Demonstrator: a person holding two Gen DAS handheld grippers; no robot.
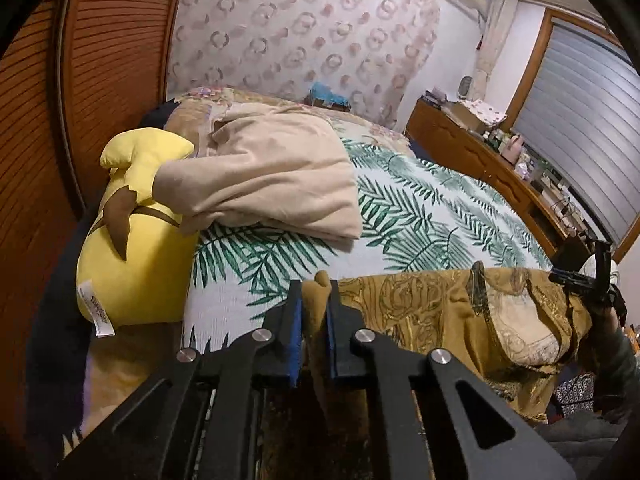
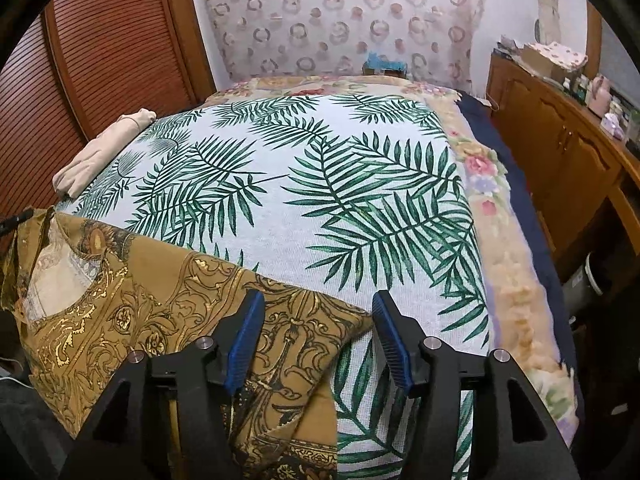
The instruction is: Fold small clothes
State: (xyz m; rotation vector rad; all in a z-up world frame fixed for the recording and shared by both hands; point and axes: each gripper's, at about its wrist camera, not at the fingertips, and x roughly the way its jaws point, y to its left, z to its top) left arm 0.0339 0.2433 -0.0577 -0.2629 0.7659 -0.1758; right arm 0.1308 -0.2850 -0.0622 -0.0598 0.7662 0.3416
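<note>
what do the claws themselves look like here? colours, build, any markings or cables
Both match. The left claw and the right claw have matte black linkage arms with elongated cut-out slots and round silver pivot pins. Each finger carries a blue pad, ribbed on the right claw. No cables or printed markings are visible. In the left wrist view, a dark grey-green sleeve shows behind the right claw.

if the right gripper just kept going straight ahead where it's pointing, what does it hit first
Probably the palm-leaf bedspread. The right gripper is open over the brown patterned garment, and only bedspread lies beyond; the headboard is far behind, though depth is unclear.
</note>
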